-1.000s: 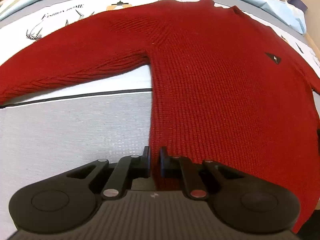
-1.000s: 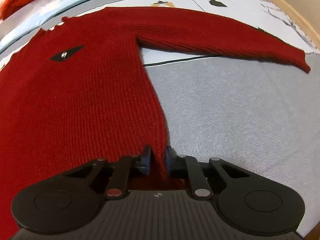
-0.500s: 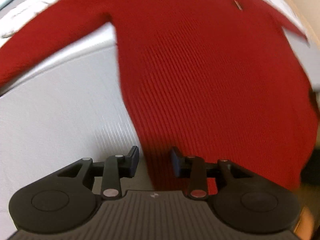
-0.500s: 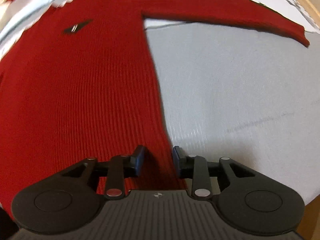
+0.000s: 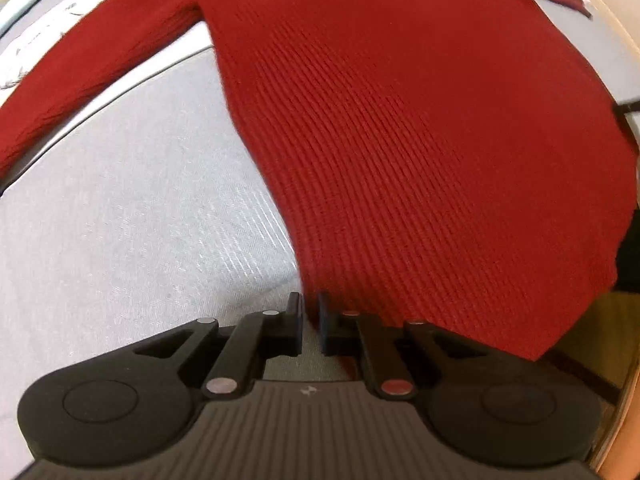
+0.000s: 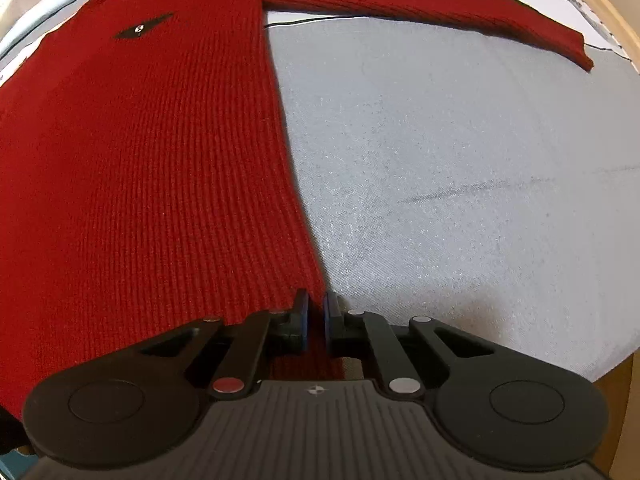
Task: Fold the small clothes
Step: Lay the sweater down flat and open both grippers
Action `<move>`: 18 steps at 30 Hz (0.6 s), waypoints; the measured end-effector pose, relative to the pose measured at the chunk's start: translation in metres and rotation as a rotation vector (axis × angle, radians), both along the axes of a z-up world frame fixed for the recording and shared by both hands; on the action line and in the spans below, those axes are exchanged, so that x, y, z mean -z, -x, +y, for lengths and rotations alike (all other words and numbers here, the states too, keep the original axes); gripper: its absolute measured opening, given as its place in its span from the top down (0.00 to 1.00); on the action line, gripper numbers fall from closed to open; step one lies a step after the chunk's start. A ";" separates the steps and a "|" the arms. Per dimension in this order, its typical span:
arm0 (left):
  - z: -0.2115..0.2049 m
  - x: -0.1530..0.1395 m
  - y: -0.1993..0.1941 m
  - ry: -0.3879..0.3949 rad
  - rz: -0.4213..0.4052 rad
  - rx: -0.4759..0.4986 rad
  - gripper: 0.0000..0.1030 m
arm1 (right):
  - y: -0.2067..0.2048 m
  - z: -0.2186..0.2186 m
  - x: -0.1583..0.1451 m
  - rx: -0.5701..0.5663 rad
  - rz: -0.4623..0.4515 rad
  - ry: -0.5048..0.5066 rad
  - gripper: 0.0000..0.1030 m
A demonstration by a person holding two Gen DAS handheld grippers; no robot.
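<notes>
At 6 o'clock in the left wrist view, the left gripper (image 5: 308, 322) is pinched tight on the bottom corner of the red sweater (image 5: 420, 128). Half a second ago its fingers stood wider apart around that corner, so the squeeze is new. The right gripper (image 6: 316, 320) does the same thing on the other bottom corner of the sweater (image 6: 140, 152). Its fingers were also wider a moment before and are now clamped on the knit.

The sweater lies spread out on the grey bed cover (image 6: 460, 184). Its body fills the view from 12 o'clock down to the grippers. One sleeve (image 5: 92, 64) reaches out toward 9 o'clock in the left view. The other sleeve (image 6: 440, 4) reaches toward 2 o'clock in the right view. A small dark logo patch (image 6: 142, 28) sits on the chest near 11 o'clock.

The cloth near the left gripper looks lifted off the cover, and the floor shows under the hem at 4 o'clock. I think this means both corners are now held well and the fold can start. The next move is probably to carry the bottom edge up toward the neck. The knit is soft and stretchy, so one corner could slip out if the two hands do not go together.
</notes>
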State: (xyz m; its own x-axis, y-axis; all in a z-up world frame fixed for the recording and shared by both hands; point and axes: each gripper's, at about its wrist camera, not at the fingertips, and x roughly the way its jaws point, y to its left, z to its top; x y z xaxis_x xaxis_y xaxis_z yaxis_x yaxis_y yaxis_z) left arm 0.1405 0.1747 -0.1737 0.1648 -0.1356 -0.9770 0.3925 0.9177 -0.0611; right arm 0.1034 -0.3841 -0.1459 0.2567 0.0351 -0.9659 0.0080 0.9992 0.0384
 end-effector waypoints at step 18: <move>-0.055 -0.048 -0.020 0.029 -0.176 0.053 0.58 | 0.013 0.015 -0.022 -0.077 -0.130 -0.040 0.70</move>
